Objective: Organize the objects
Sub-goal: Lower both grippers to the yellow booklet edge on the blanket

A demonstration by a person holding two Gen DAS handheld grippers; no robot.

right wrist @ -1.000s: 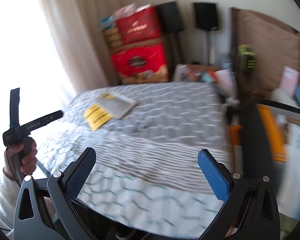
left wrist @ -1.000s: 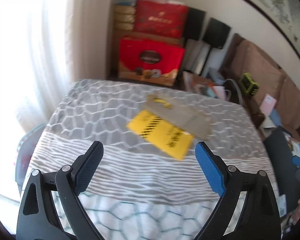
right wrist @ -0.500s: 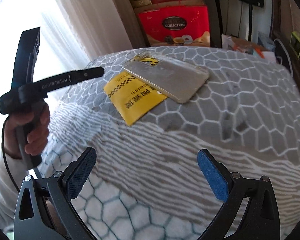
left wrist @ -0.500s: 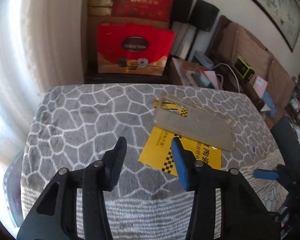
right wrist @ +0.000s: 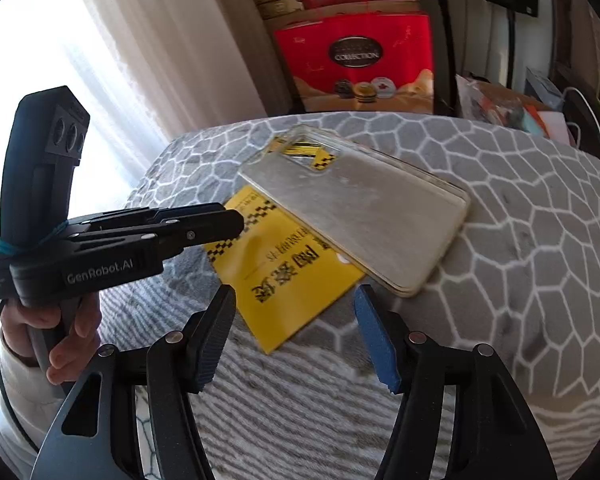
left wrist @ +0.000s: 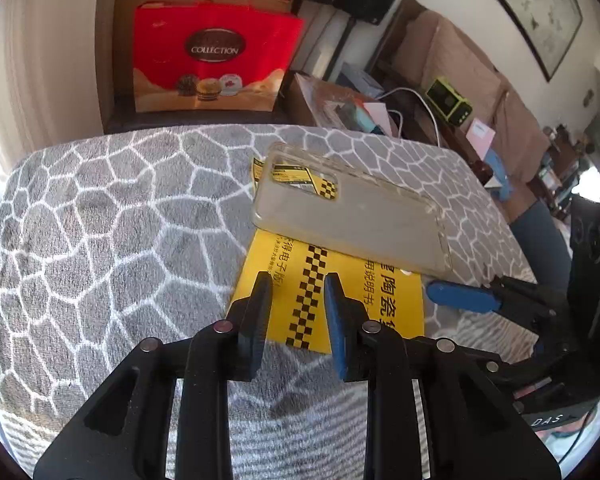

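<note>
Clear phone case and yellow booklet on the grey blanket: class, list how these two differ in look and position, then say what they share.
1. The phone case is see-through; the yellow booklet is opaque, with black checks and print.
2. The phone case lies on top, covering part of the yellow booklet, which rests on the grey blanket.
3. The left gripper is nearer the yellow booklet than the phone case.
Both are flat rectangles lying flat.

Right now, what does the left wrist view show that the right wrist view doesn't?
Only the left wrist view shows the framed picture on the wall and the brown sofa. Only the right wrist view shows the person's left hand and the bright curtain. Both show the yellow booklet under the clear phone case and the red gift bag.
</note>
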